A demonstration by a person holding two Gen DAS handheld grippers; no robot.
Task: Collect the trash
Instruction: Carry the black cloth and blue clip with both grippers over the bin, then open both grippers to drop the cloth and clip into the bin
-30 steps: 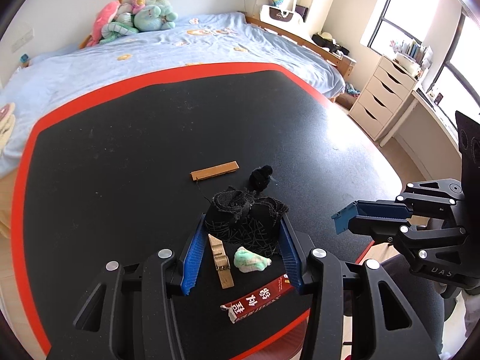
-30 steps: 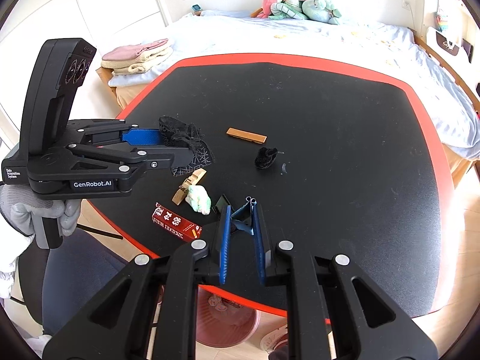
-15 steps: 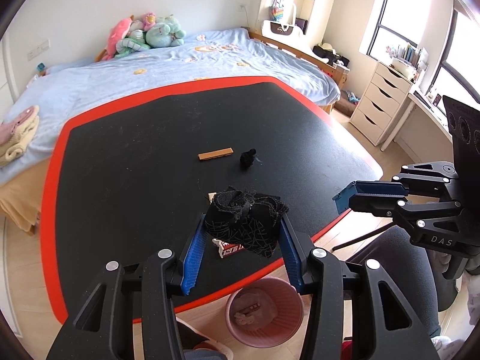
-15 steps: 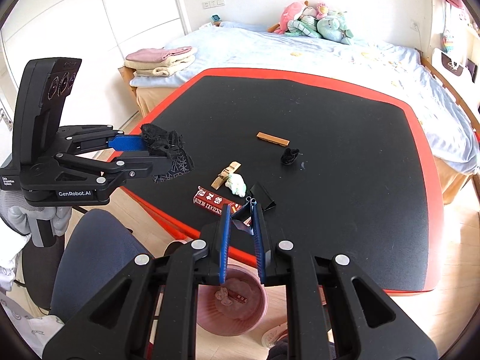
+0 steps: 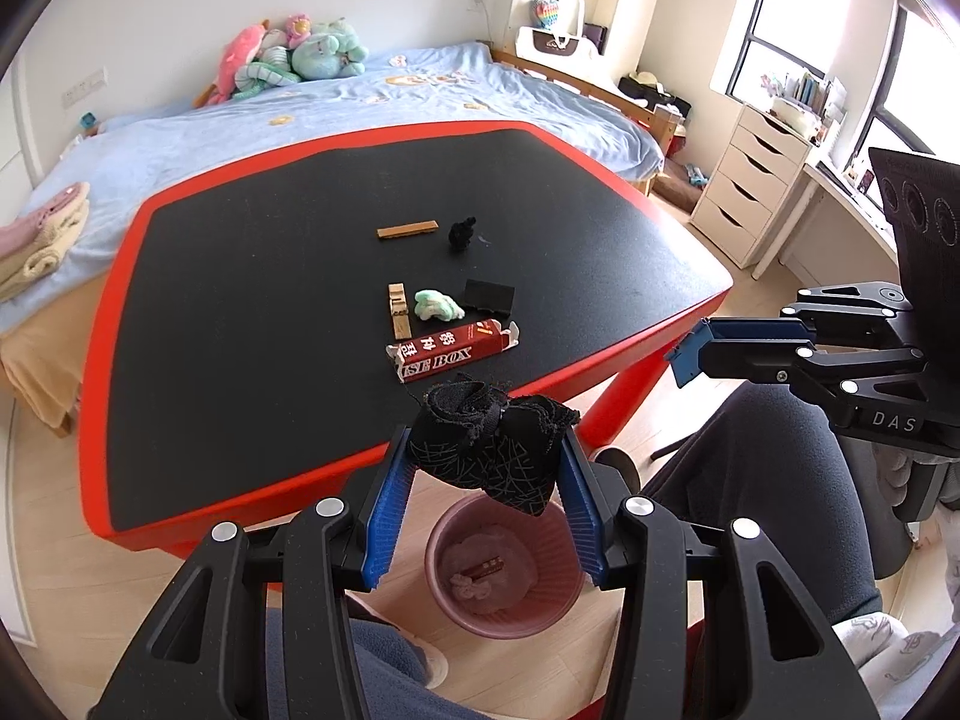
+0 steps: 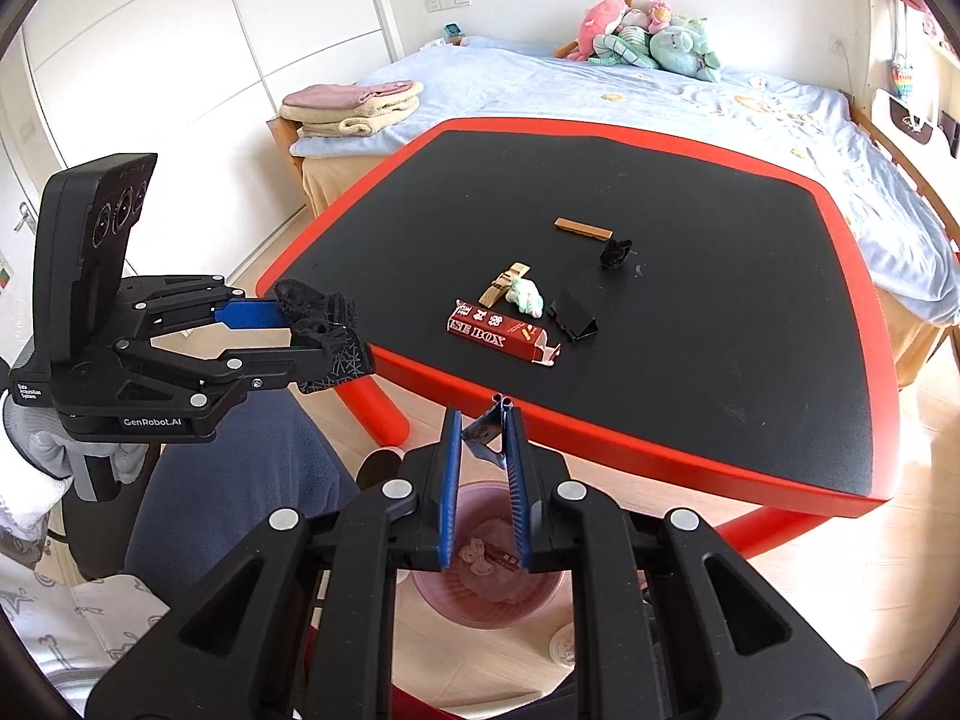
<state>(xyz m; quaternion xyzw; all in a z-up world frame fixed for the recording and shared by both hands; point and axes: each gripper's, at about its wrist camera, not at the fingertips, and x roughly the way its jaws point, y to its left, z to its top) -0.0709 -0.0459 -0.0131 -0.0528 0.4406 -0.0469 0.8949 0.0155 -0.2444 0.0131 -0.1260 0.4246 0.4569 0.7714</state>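
The left gripper point(image 5: 489, 477) has its blue ribbed fingers point(image 5: 384, 510) clamped on a crumpled black cloth point(image 5: 489, 450), a frayed wad with thin pale line markings that sags between them above the pink bin point(image 5: 504, 576) on the floor. The right gripper point(image 6: 485, 474) pinches a small folded blue scrap point(image 6: 489, 429) between its nearly closed fingers, also over the bin point(image 6: 489, 576); the scrap's shape is hard to make out, most of it being hidden by the fingers. Inside the ribbed plastic bin lie pale crumpled bits and a small brown piece, partly hidden. Beyond, on the matte black table point(image 5: 240, 300) with its red rim, rest a dark red carton point(image 5: 453, 349) with torn ends, a wooden clothespin point(image 5: 398, 309), a pale green wad point(image 5: 438, 306), a folded black card point(image 5: 489, 298), a flat wooden strip point(image 5: 407, 231) and a small black lump point(image 5: 461, 234).
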